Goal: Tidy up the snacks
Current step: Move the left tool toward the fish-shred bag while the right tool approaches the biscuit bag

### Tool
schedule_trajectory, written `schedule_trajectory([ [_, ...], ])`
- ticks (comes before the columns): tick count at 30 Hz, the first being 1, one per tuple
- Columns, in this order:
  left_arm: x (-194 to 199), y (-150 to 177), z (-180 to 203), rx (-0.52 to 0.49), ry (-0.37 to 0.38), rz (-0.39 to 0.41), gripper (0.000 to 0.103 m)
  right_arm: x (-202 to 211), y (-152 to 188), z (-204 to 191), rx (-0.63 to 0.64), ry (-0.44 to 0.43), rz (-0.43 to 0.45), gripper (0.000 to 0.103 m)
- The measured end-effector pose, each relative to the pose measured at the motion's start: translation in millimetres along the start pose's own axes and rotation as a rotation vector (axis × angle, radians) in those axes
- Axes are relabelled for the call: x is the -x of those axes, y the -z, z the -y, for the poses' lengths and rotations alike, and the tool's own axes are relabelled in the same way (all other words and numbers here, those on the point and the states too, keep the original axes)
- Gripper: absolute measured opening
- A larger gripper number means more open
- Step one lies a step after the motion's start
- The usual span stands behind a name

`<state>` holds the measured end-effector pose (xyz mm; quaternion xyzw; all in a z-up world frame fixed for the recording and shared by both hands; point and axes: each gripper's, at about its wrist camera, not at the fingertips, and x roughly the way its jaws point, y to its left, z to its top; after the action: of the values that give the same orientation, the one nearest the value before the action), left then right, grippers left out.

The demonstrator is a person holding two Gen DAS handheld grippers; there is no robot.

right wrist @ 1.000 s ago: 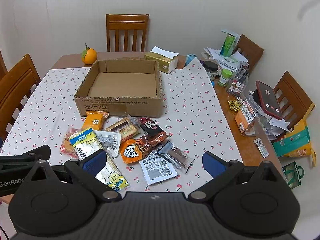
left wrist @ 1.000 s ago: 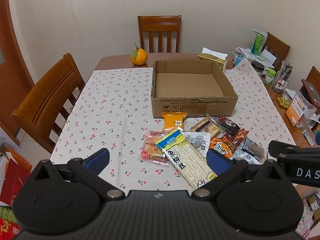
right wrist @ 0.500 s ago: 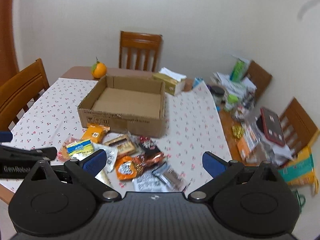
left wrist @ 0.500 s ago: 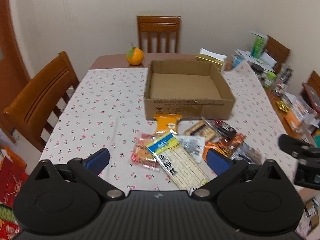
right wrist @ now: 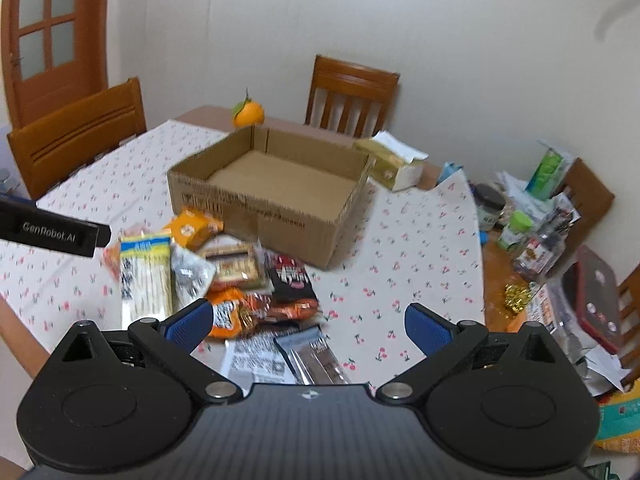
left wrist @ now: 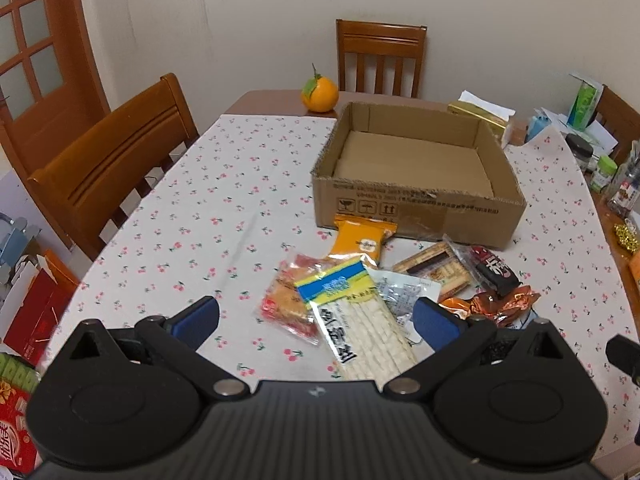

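Note:
An empty cardboard box (left wrist: 416, 196) (right wrist: 256, 208) stands on the cherry-print tablecloth. Several snack packets lie in a heap in front of it: a long white packet with a blue-yellow header (left wrist: 356, 324) (right wrist: 146, 272), an orange packet (left wrist: 362, 240) (right wrist: 194, 228), a red-orange packet (left wrist: 288, 304), a black packet (left wrist: 494, 270) (right wrist: 290, 276). My left gripper (left wrist: 316, 316) is open, low above the near end of the long packet, holding nothing. My right gripper (right wrist: 306, 322) hangs open over the heap's right side, empty.
An orange fruit (left wrist: 319, 94) sits behind the box, a tissue box (right wrist: 390, 162) to its right. Jars, papers and a red phone (right wrist: 596, 300) crowd the table's right side. Wooden chairs (left wrist: 108, 160) stand at the left and far edge. Bare tablecloth (left wrist: 200, 208) lies left of the box.
Both grippers swung to the left and moved closer to the heap; the right view turned so the box sits more to the left. Both stay open. No snack has moved.

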<state>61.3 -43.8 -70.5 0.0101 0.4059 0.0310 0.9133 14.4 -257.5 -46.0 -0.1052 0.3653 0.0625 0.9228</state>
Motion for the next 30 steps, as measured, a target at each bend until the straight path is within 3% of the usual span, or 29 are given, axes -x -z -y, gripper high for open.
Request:
schedule_trajectory([
  [9, -46.1, 19.7, 36.1, 0.01, -0.063, -0.032, 0.102, -36.6, 29.9, 34.4, -0.029, -0.076, -0.104, 0.103],
  [14, -70.1, 35.2, 53.0, 0.016, -0.147, -0.023, 0.102, -55.1, 41.2, 44.9, -0.062, -0.092, -0.167, 0.103],
  [19, -85.1, 49.2, 59.7, 0.018, -0.164, -0.059, 0.102, -68.2, 46.7, 46.6, -0.052, -0.109, -0.193, 0.103],
  [26, -78.3, 63.4, 38.7, -0.001, -0.21, -0.087, 0.102, -93.1, 56.9, 50.9, -0.032, -0.155, -0.239, 0.103],
  [30, -74.0, 71.4, 18.0, 0.035, -0.205, -0.119, 0.102, -105.6, 63.4, 54.0, -0.004, -0.165, -0.268, 0.103],
])
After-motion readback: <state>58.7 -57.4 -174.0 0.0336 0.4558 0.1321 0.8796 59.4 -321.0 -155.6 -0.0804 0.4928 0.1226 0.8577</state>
